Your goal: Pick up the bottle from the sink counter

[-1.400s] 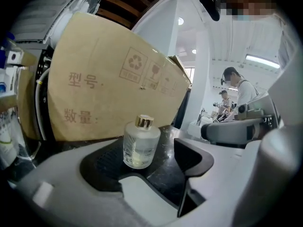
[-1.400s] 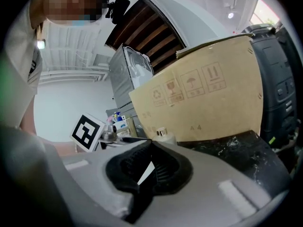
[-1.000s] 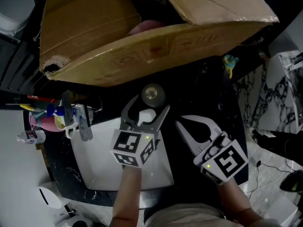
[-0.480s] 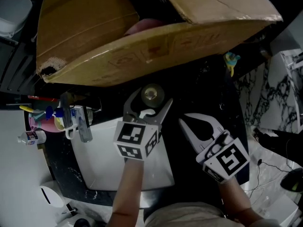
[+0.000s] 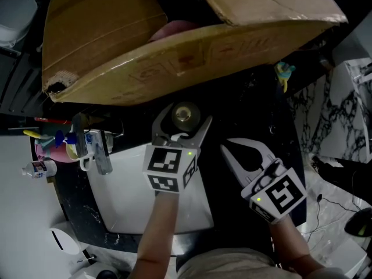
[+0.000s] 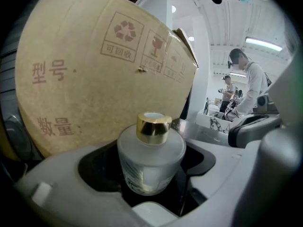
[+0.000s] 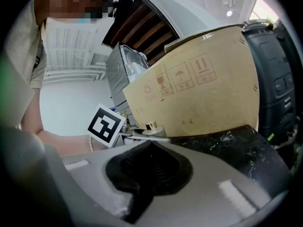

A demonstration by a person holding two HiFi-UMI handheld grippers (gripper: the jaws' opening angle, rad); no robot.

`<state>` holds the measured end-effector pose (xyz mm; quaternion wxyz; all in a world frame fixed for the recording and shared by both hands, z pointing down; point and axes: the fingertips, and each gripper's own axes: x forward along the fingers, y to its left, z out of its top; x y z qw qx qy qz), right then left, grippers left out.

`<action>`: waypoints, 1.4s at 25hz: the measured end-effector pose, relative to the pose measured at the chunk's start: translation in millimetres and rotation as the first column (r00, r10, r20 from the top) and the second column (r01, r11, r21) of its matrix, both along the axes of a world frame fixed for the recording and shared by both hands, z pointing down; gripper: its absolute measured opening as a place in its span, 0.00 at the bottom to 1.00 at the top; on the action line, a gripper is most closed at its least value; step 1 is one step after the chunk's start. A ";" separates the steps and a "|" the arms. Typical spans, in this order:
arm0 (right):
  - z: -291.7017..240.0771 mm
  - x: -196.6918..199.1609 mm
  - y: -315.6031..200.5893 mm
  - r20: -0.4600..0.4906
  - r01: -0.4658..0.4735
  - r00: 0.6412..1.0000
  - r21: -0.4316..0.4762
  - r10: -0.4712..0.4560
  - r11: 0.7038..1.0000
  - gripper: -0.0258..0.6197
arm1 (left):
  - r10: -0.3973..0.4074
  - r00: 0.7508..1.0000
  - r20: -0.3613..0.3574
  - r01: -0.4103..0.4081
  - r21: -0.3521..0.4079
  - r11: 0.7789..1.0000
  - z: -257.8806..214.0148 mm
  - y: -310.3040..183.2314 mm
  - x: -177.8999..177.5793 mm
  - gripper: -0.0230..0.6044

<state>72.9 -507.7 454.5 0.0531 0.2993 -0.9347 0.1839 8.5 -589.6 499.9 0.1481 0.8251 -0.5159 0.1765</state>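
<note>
The bottle (image 5: pixel 185 115) is a small frosted-glass one with a gold cap, standing upright on the black marble counter (image 5: pixel 256 106) behind the sink. In the left gripper view the bottle (image 6: pixel 150 160) fills the centre, just in front of the cardboard box. My left gripper (image 5: pixel 184 121) is open, with one jaw on each side of the bottle; whether they touch it I cannot tell. My right gripper (image 5: pixel 228 146) hovers over the counter to the right, shut and empty. In the right gripper view the right gripper (image 7: pixel 151 144) points at the box, and the bottle's cap (image 7: pixel 150 126) peeks above its jaws.
A large tilted cardboard box (image 5: pixel 174 39) overhangs the counter right behind the bottle. The white sink basin (image 5: pixel 128 196) lies under my left arm, with the faucet (image 5: pixel 100 151) and a pink cup of toothbrushes (image 5: pixel 49 149) at its left. A small teal figure (image 5: pixel 283 74) stands far right.
My left gripper has moved forward, so its open jaws now reach around the bottle. The right gripper has barely shifted.
</note>
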 end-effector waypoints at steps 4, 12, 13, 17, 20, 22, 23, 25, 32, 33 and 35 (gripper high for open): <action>-4.8 1.6 -3.8 0.031 -0.008 0.999 0.009 0.008 1.000 0.04 | 0.005 1.000 0.022 -0.005 -0.002 1.000 0.2 -2.4 1.9 0.59; -4.8 3.7 -6.6 0.038 -0.013 0.999 0.009 0.012 1.000 0.04 | 0.003 0.999 0.048 -0.003 -0.002 1.000 3.6 -9.1 4.7 0.59; -5.7 3.1 -6.2 0.042 -0.011 0.999 0.010 0.011 1.000 0.04 | 0.001 0.999 0.054 -0.001 -0.003 1.000 4.3 -9.1 4.8 0.59; -5.8 3.6 -5.5 0.048 -0.015 0.999 0.006 0.015 1.000 0.04 | -0.014 0.994 0.108 0.014 0.006 1.000 7.7 -10.7 3.0 0.59; -6.8 4.9 -4.7 0.050 -0.019 0.999 0.013 0.018 1.000 0.04 | -0.015 0.993 0.117 0.014 0.010 1.000 7.6 -11.1 3.1 0.59; -4.4 5.8 -3.1 0.036 -0.018 0.999 0.013 0.017 1.000 0.04 | -0.005 0.993 0.116 0.005 0.001 1.000 9.1 -9.8 3.0 0.59; -2.7 6.6 -2.1 0.024 -0.018 1.000 0.008 0.018 1.000 0.04 | -0.001 0.993 0.114 0.001 -0.001 1.000 9.3 -9.3 3.1 0.59; -5.8 6.2 -0.8 0.031 -0.016 0.999 0.010 0.015 1.000 0.04 | 0.004 0.994 0.113 -0.004 0.000 1.000 9.2 -8.6 3.4 0.59; -13.6 7.3 0.8 0.067 -0.031 0.997 0.027 0.029 0.999 0.04 | 0.038 0.997 0.060 -0.038 -0.006 0.999 3.5 -3.4 6.3 0.59; -11.7 7.9 1.8 0.059 -0.030 0.998 0.019 0.029 0.999 0.04 | 0.039 0.998 0.043 -0.039 -0.007 0.999 2.0 -2.3 6.1 0.59; -8.6 8.2 4.7 0.054 -0.024 0.998 0.004 0.024 1.000 0.04 | 0.050 0.999 0.017 -0.050 -0.012 0.999 -0.7 2.4 6.5 0.59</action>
